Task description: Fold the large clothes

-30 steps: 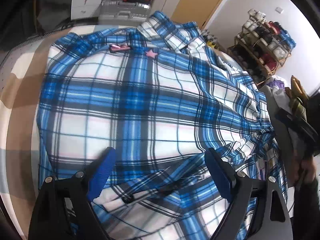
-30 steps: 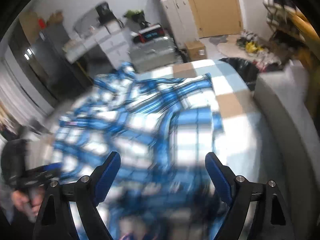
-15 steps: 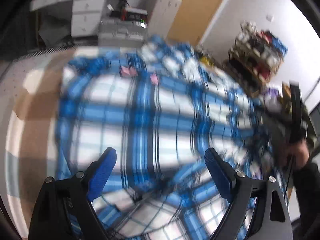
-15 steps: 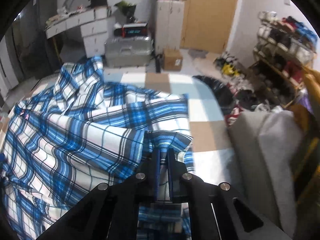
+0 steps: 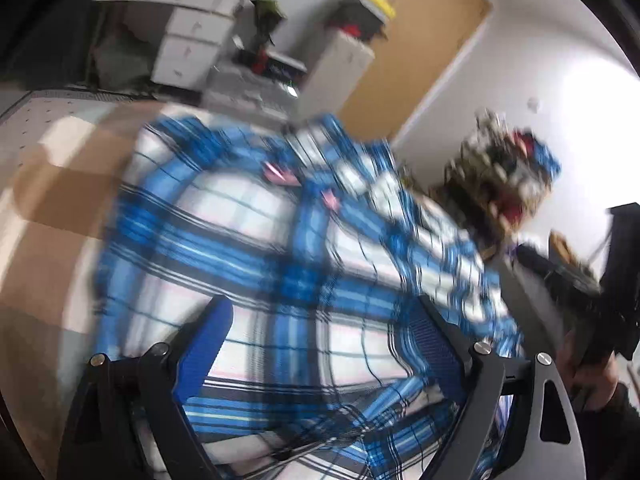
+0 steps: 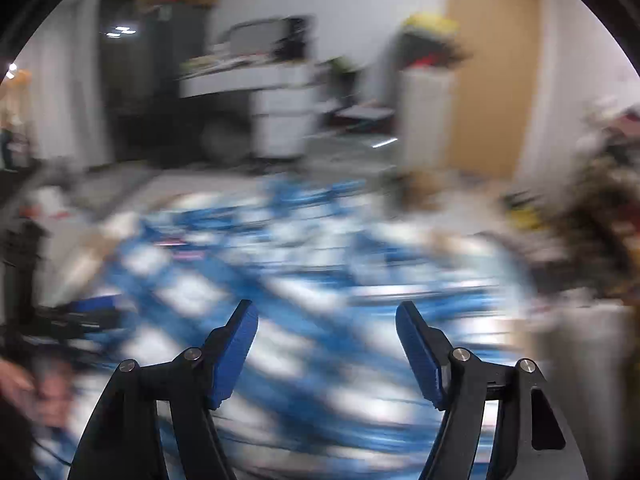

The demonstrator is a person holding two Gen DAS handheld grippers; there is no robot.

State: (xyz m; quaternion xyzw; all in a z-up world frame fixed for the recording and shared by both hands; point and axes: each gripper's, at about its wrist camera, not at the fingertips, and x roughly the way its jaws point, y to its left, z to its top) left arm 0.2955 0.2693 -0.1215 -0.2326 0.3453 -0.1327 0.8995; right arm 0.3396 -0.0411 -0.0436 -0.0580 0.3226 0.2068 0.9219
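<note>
A large blue and white plaid shirt (image 5: 280, 264) lies spread on a bed with a beige and white checked cover (image 5: 52, 208); two small pink marks sit near its collar. My left gripper (image 5: 320, 328) hovers open over the shirt's lower part, with nothing between its blue pads. In the blurred right wrist view my right gripper (image 6: 324, 314) is above the shirt (image 6: 304, 280), its jaws opening with no cloth between them. Each gripper shows in the other's view: the right gripper (image 5: 576, 288) at the far right, the left gripper (image 6: 80, 314) at the far left, each held by a hand.
Beyond the bed stand white drawers (image 5: 188, 48), a tall white cabinet (image 5: 340, 64) and a wooden door (image 5: 420, 48). A crowded shoe rack (image 5: 504, 168) lines the right wall. A grey cushion (image 6: 592, 360) lies beside the bed on the right.
Half a second ago my right gripper was shut on a fold at the shirt's edge; it has let go, lifted away and rolled. My left gripper has swung and tilted, staying open.
</note>
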